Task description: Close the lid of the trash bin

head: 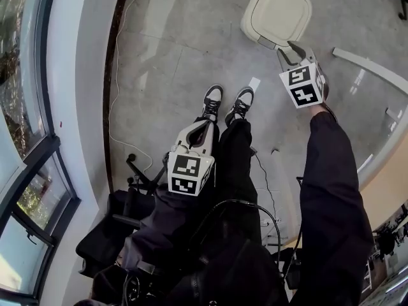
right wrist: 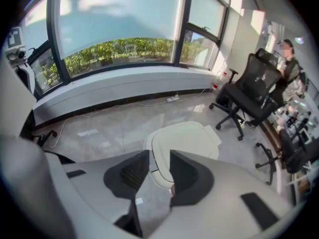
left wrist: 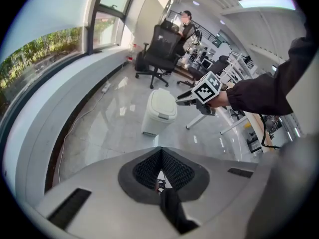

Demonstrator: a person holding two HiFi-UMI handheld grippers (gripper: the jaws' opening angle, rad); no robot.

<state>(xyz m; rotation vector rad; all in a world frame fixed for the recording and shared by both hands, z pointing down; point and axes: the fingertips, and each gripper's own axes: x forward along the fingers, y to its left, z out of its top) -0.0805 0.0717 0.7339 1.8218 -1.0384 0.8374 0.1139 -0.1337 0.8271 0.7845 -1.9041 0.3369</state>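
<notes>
Right gripper (right wrist: 159, 171): jaws spread, nothing between the pads. The gap shows only the near rim of the trash bin (right wrist: 187, 138) below, not touching it. The gripper hangs above and just to the person's side of the bin, pointing steeply down at the bin's near edge.

Trash bin: stands on the floor (head: 166, 50), ahead of the person's shoes (head: 226, 102) and to their right, well apart from the floor's window-side edge. Its lid (head: 278, 10) lies flat across the top in all three views, with no gap visible at the rim. Judged closed, or very nearly so.

Governing relation: the lid lies forward of and below the right gripper. Any further press would go downward onto the lid's near part (the hinge side cannot be told with certainty).

Right arm: stretched forward from the shoulder, dark sleeve running out towards the bin.

Left gripper (left wrist: 160, 156): jaws pressed together, empty. It is held close to the body over the legs, tilted down towards the shoes and well apart from the bin.

The right hand is plainly the nearer.
</notes>
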